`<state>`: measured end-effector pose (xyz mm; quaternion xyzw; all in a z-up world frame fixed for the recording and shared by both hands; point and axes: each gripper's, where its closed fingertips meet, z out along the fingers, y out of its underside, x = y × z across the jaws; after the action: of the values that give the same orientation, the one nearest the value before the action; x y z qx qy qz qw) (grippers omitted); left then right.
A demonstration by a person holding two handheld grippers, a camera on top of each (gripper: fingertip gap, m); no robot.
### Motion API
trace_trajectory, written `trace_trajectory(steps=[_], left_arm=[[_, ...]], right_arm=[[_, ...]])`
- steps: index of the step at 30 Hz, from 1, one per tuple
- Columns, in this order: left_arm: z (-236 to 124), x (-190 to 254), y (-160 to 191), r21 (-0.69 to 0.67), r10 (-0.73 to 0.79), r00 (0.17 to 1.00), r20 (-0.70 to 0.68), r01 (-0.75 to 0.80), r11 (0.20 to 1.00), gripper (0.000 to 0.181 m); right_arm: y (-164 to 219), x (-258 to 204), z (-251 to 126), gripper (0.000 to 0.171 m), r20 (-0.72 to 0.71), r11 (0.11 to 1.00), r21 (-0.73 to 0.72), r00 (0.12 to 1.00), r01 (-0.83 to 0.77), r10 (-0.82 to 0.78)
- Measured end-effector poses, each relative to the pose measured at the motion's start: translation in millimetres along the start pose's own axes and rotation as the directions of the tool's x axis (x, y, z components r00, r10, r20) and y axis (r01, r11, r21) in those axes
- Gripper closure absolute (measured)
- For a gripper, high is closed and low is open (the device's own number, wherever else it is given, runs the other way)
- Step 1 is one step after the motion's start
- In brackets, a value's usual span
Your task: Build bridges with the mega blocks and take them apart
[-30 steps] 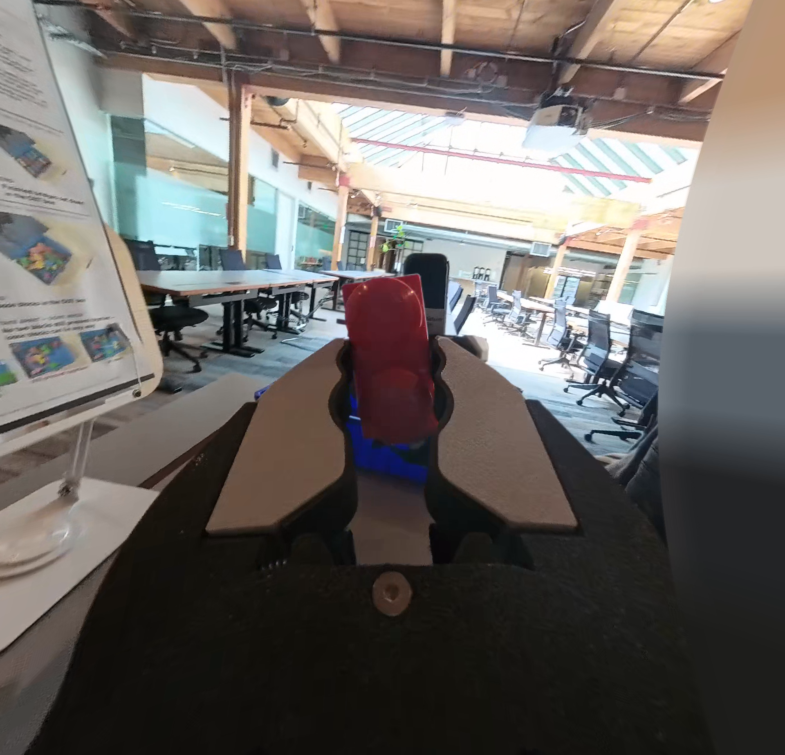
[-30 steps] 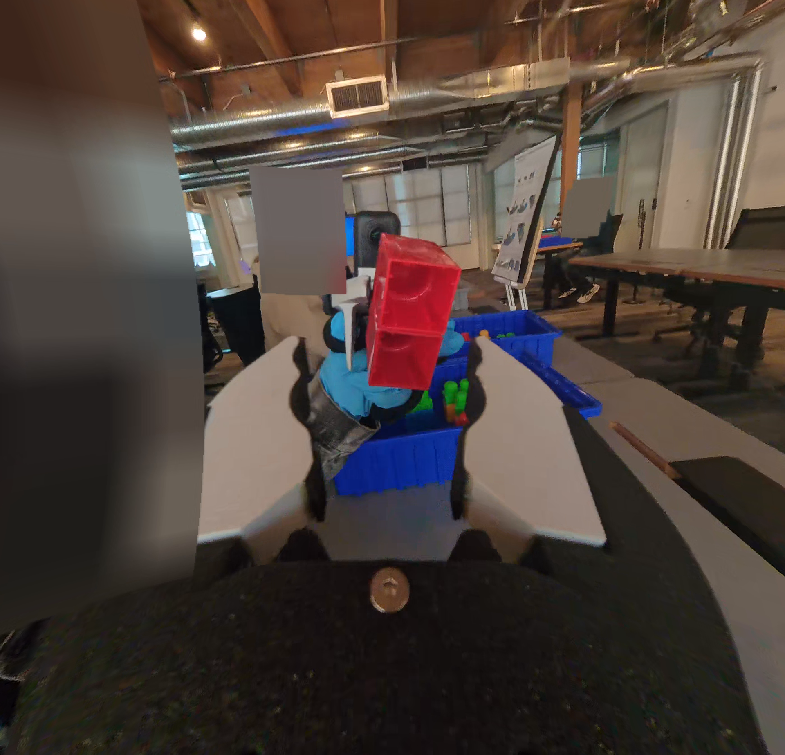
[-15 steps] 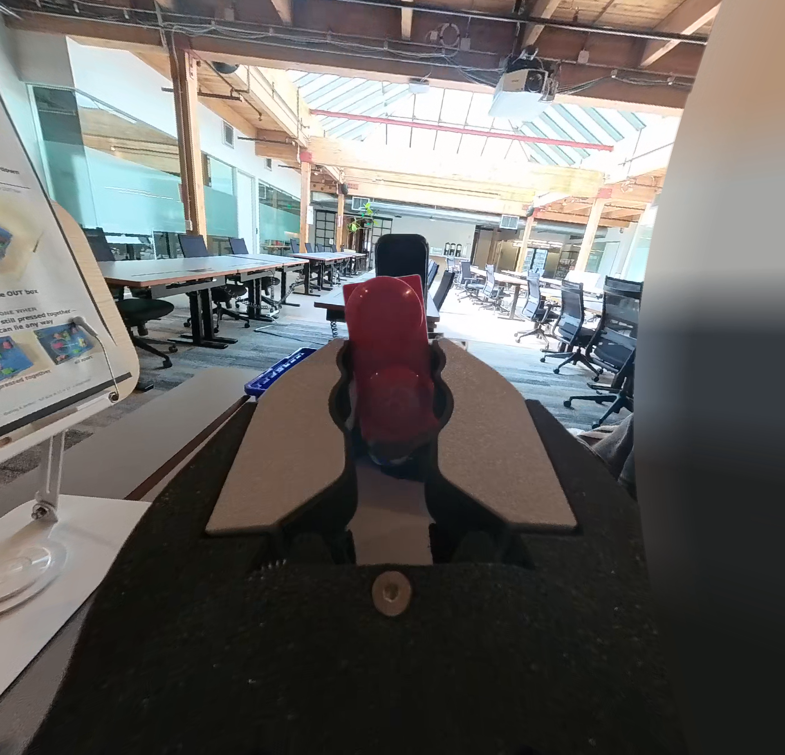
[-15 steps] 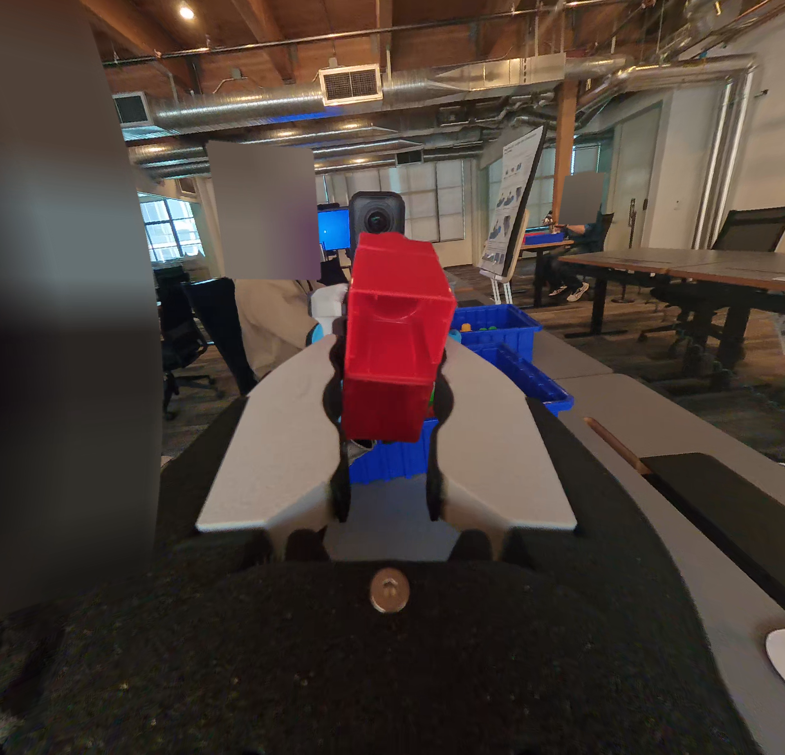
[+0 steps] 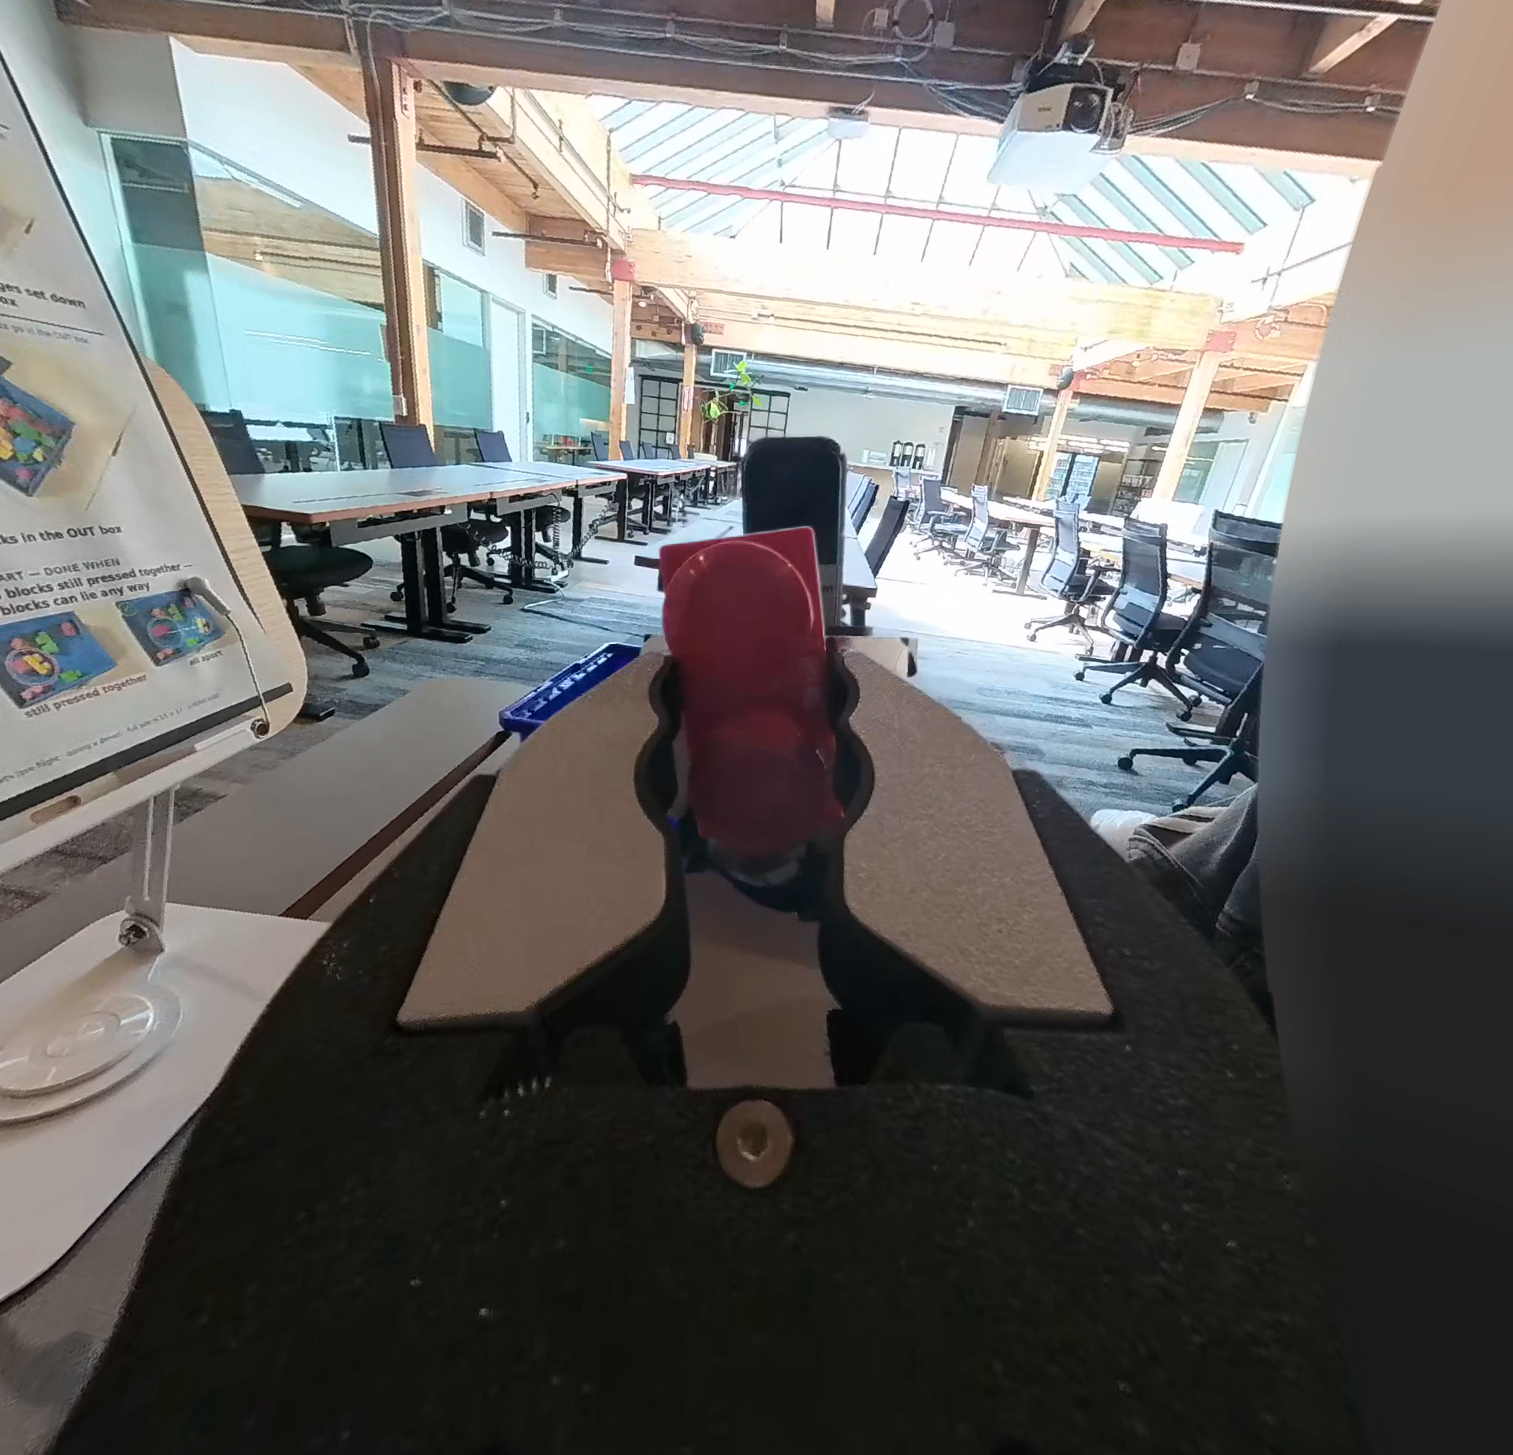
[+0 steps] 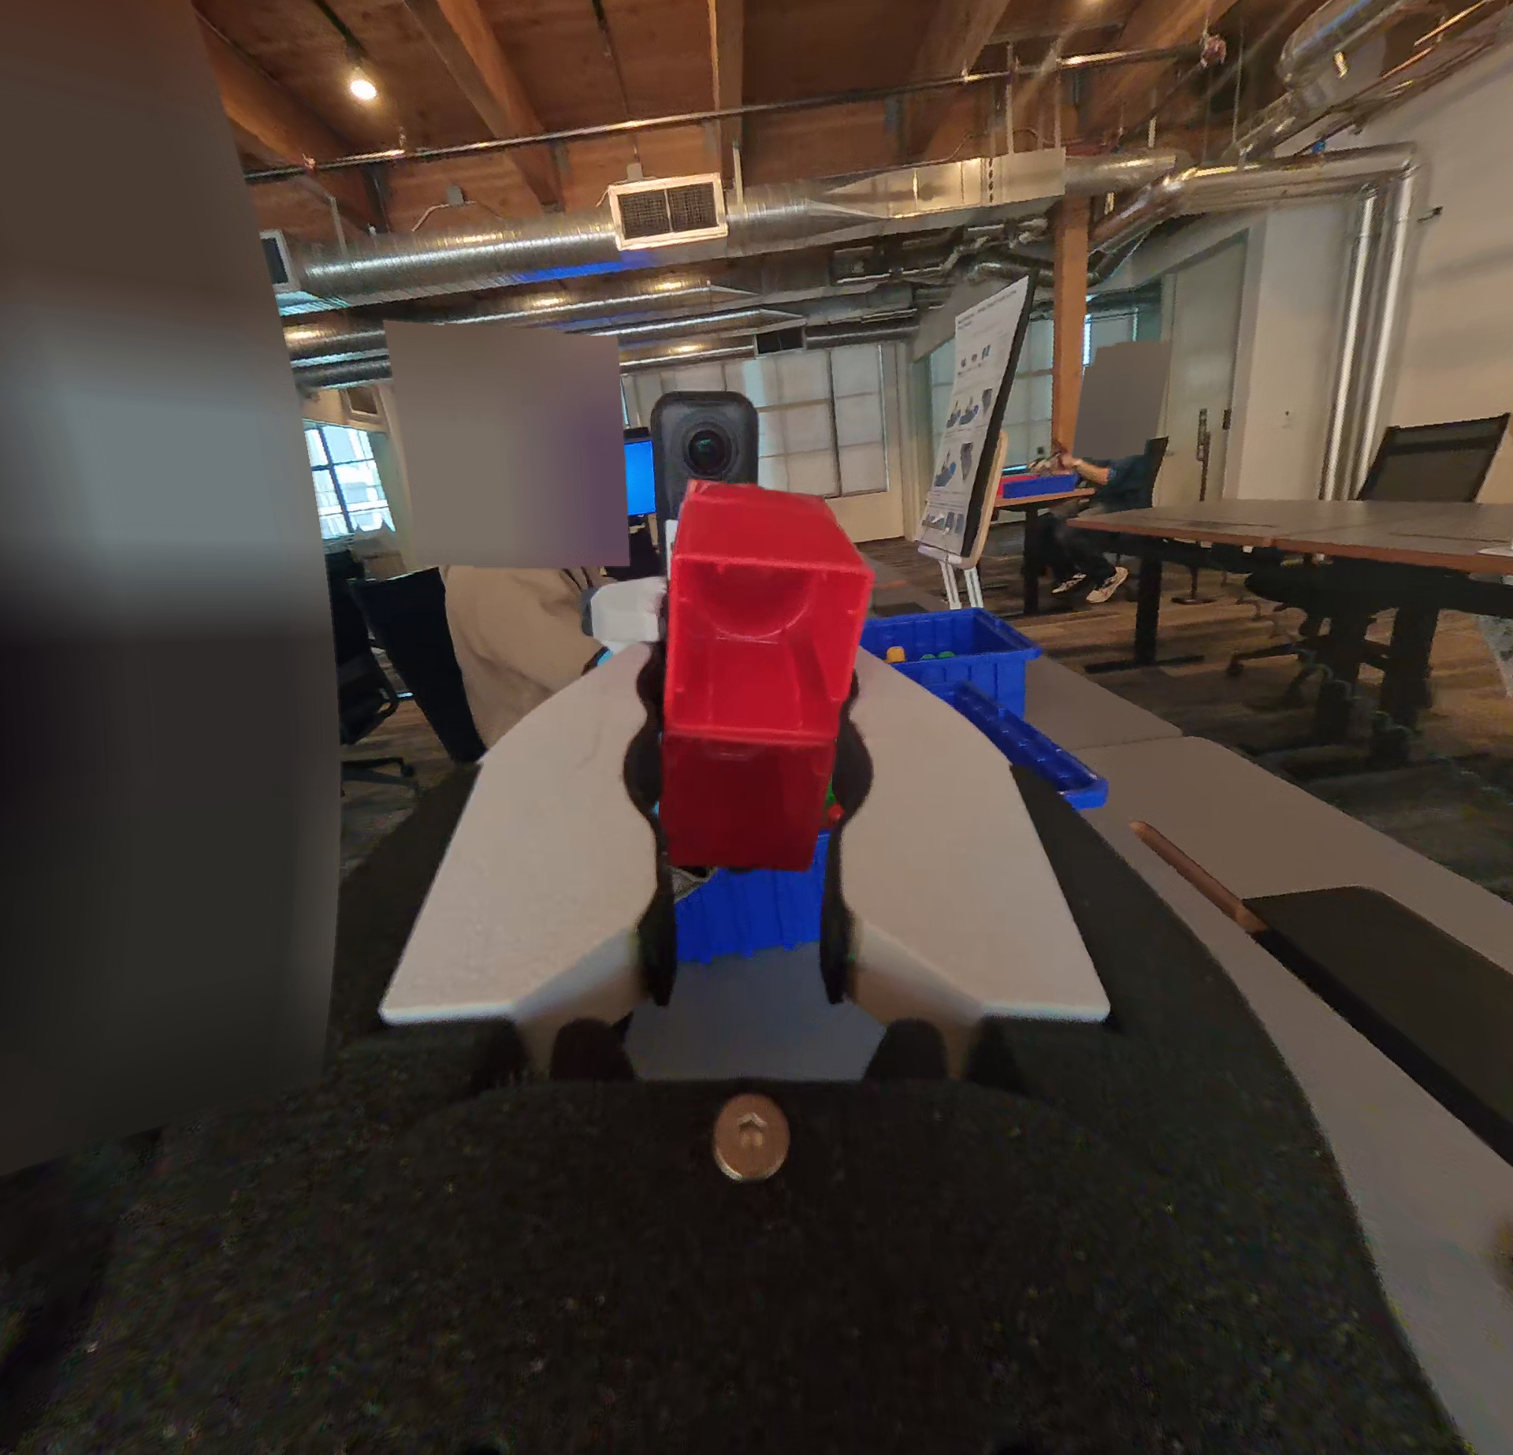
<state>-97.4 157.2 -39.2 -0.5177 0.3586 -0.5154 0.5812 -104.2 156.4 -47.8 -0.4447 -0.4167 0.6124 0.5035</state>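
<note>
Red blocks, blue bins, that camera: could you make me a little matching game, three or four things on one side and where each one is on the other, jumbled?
Things:
1. red blocks
2. blue bin
3. black camera
4. instruction board

Places:
A. on a white stand at the left of the left wrist view
B. pinched between both claws, held up in the air
C. on the grey table, right of the blocks in the right wrist view
D. just above and behind the blocks, lens facing the right claw

Pairs: 1-B, 2-C, 3-D, 4-A
</note>
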Motion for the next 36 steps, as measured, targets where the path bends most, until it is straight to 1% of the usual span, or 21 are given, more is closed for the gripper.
trace_trajectory(steps=[2,6,10,11,12,13,14,15,17,18,20,21,24,25,27,28,30,31,32,33,36], left_arm=[[0.1,-0.1,0.2,-0.006,0.005,1.0,0.008,-0.005,1.0,0.147],[1.1,2.6,-2.6,-0.004,-0.013,1.0,0.01,0.013,1.0,0.148],[-1.8,6.8,-4.1,-0.037,0.02,0.999,0.041,-0.018,0.999,0.147],[-12.8,9.1,-20.0,0.053,0.012,0.999,0.039,-0.014,0.999,0.147],[-36.8,15.5,-42.6,0.178,-0.009,1.0,0.002,0.009,0.984,0.147],[-62.6,15.8,-54.5,0.231,0.005,0.999,0.039,-0.014,0.973,0.148],[-77.2,10.2,-50.8,0.175,0.053,0.988,0.145,-0.079,0.981,0.147],[-82.0,9.2,-50.2,0.146,0.072,0.978,0.194,-0.102,0.984,0.147],[-74.6,16.8,-51.0,0.131,0.086,0.982,0.171,-0.109,0.985,0.147],[-67.9,15.6,-46.7,0.097,0.1,0.979,0.179,-0.118,0.988,0.147],[-56.2,17.6,-41.2,0.068,0.093,0.985,0.143,-0.104,0.992,0.147],[-53.6,15.9,-40.2,0.067,0.088,0.985,0.147,-0.099,0.993,0.147],[-52.5,13.1,-38.3,0.068,0.073,0.987,0.143,-0.083,0.994,0.147],[-54.0,12.8,-38.5,0.069,0.071,0.987,0.145,-0.082,0.994,0.147],[-58.6,10.0,-37.7,0.051,0.085,0.981,0.177,-0.095,0.994,0.147],[-60.9,9.1,-36.9,0.041,0.091,0.978,0.189,-0.1,0.994,0.147],[-64.8,7.5,-37.4,0.036,0.095,0.973,0.211,-0.104,0.994,0.147],[-66.3,5.6,-36.8,0.026,0.101,0.968,0.228,-0.109,0.994,0.147],[-67.1,3.4,-35.3,0.011,0.109,0.964,0.244,-0.115,0.993,0.147],[-67.5,1.6,-33.9,0.0,0.113,0.961,0.254,-0.117,0.993,0.147],[-65.8,0.1,-31.2,-0.006,0.1,0.963,0.25,-0.102,0.995,0.147]], right_arm=[[0.7,-0.1,-0.5,0.135,0.001,0.999,-0.014,0.999,-0.041,0.041],[-2.2,-3.3,-0.9,0.136,0.018,1.0,0.027,1.0,-0.014,0.014],[-4.0,-8.1,-3.9,0.136,0.065,0.999,0.053,0.998,-0.011,0.007],[-12.5,-4.9,-13.5,0.136,0.061,0.995,0.098,0.998,-0.022,0.016],[-23.3,2.5,-30.1,0.136,0.044,0.988,0.148,0.999,-0.035,0.029],[-30.9,11.1,-48.1,0.136,0.018,0.983,0.178,0.999,-0.042,0.039],[-34.9,18.4,-61.4,0.136,-0.021,0.981,0.191,0.999,-0.028,0.033],[-35.7,21.8,-67.9,0.136,-0.047,0.983,0.181,0.999,-0.01,0.019],[-36.8,19.4,-68.3,0.136,-0.054,0.988,0.154,0.999,0.009,-0.001],[-36.1,16.9,-66.6,0.136,-0.059,0.991,0.131,0.998,0.022,-0.015],[-34.3,13.7,-66.3,0.136,-0.096,0.995,0.075,0.994,0.063,-0.056],[-35.0,12.4,-69.0,0.136,-0.115,0.996,0.048,0.991,0.076,-0.07],[-41.1,16.0,-90.5,0.136,-0.243,0.989,-0.055,0.959,0.139,-0.148],[-43.3,21.2,-103.9,0.136,-0.32,0.981,-0.113,0.929,0.158,-0.186],[-48.2,34.9,-144.3,0.136,-0.508,0.954,-0.251,0.816,0.167,-0.276],[-49.5,42.7,-172.1,0.136,-0.608,0.936,-0.323,0.727,0.141,-0.319],[-52.5,56.1,-239.9,0.136,-0.78,0.9,-0.434,0.481,0.046,-0.4],[-50.0,58.7,-273.2,0.136,-0.826,0.885,-0.465,0.372,-0.029,-0.422],[-46.0,59.7,-302.6,0.136,-0.855,0.874,-0.476,0.285,-0.1,-0.433],[-40.8,60.6,-328.1,0.136,-0.875,0.867,-0.47,0.217,-0.164,-0.433],[-13.7,64.5,-393.4,0.136,-0.907,0.835,-0.409,0.059,-0.368,-0.418]])
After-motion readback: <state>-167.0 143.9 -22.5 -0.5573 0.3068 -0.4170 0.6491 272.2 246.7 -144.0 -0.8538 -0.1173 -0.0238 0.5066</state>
